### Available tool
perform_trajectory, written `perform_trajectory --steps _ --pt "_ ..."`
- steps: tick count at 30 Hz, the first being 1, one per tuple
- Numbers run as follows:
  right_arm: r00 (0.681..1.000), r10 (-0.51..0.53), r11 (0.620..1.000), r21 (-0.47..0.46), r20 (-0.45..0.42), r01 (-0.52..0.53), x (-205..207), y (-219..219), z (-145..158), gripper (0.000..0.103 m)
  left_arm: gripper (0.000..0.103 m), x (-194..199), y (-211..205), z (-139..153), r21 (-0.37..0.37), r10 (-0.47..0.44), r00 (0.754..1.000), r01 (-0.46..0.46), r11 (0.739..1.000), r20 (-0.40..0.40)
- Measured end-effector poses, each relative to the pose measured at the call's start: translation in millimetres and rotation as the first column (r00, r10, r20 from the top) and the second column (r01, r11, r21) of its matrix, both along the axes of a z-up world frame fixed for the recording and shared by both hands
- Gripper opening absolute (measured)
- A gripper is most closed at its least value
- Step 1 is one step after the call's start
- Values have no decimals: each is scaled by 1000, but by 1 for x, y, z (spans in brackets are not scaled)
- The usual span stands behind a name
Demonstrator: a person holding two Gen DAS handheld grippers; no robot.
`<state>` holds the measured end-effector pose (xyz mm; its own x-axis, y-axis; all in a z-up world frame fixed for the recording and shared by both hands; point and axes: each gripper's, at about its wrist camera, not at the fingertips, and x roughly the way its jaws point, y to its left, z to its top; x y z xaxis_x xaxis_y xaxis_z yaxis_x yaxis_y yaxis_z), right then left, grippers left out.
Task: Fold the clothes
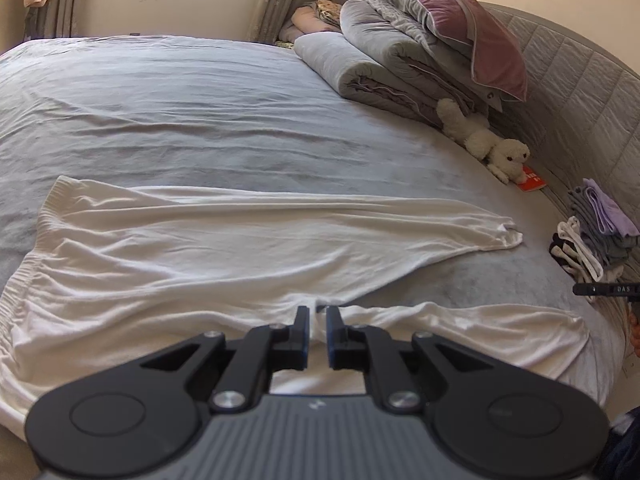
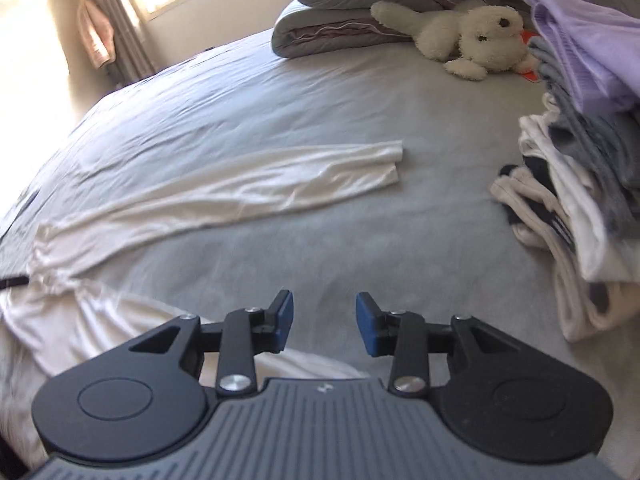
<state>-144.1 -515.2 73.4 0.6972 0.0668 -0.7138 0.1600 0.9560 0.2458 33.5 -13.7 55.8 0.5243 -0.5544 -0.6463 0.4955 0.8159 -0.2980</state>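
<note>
White trousers (image 1: 248,240) lie spread on the bed (image 1: 200,120), waistband to the left, the two legs splayed apart toward the right: the far leg reaches out flat to its cuff, the near leg runs along the bed edge under the left gripper (image 1: 318,320). Nothing of them is folded over as they lie now; both legs sit single and open, with ripples across the seat.

The left gripper has its jaws nearly together with a thin slot between the pads, right at the crotch where the legs part. A ridge of white cloth seems to sit in that slot, but I cannot tell for sure that it is pinched. The right gripper (image 2: 325,322) stands wide open and holds nothing, hovering over bare sheet between the near leg and a stack (image 2: 580,160) of folded clothes at the right, lilac on top, grey and white beneath.

So, in my judgement, the stack shows pieces that lie folded, while the trousers need folding: legs brought together, then doubled lengthwise. A plush toy (image 2: 472,40) and bedding (image 1: 400,52) lie at the headboard
</note>
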Motion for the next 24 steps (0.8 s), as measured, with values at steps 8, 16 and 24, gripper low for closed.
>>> perform_trajectory --steps 8,16,24 --pt "994 103 994 -34 -37 -104 -13 1 -12 39 8 -7 -21 -4 5 -43 999 43 999 -10" --pt "988 133 986 -90 -82 -140 -3 9 -23 5 9 -7 -32 -9 21 -63 998 63 998 -16" --pt "999 53 996 -77 -12 -54 -6 2 -10 5 9 -7 -27 -7 18 -58 998 58 998 -10"
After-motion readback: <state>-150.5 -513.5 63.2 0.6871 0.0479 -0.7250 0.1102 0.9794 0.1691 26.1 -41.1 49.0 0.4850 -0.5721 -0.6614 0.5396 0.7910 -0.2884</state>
